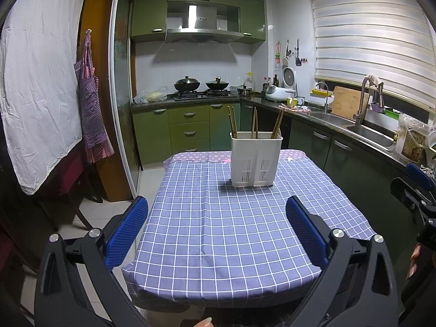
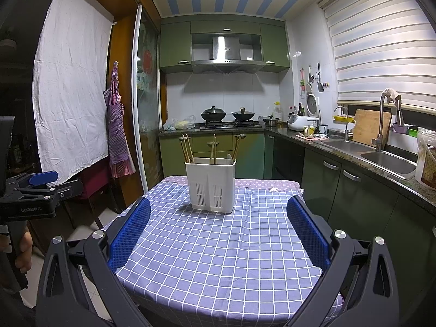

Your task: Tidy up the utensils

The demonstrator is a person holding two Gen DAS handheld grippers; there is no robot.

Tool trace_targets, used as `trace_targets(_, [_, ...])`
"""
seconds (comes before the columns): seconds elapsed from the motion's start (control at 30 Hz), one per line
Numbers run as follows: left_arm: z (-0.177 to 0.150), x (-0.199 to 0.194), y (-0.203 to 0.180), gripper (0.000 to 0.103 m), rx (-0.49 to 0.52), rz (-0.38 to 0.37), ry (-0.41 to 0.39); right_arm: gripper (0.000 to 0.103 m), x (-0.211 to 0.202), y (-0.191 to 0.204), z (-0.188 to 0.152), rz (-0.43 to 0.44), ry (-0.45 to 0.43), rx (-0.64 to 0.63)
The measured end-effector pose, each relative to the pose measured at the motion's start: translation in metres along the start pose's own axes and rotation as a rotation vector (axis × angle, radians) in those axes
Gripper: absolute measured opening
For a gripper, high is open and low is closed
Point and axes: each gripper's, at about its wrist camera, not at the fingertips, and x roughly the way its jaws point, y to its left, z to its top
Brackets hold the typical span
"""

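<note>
Standing in white holder [image 1: 256, 159], chopsticks [image 1: 233, 122] look sorted; nothing loose beside it; left gripper [image 1: 216, 227], right gripper [image 2: 218, 231] both spread, empty.

Your left gripper [image 1: 216, 227] and right gripper [image 2: 218, 231] look identical: black frames, 2 blue textured pads each, silver screws, "GenRobot.AI" printed on one, bare skin on your left hand [image 2: 23, 250].

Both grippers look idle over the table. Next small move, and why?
Probably advance the right gripper toward the white utensil holder at the table's far end. Both it and the left gripper are open and empty, well short of the holder, and the chopsticks standing in it are the only utensils visible; the checked tablecloth shows none.
</note>
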Motion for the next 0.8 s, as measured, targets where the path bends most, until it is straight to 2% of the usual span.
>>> trace_targets(0.8, [0.0036, 0.0052, 0.0082, 0.096, 0.001, 0.013, 0.027, 0.099, 0.0034, 0.0027, -0.0031, 0.003, 0.012, 0.001])
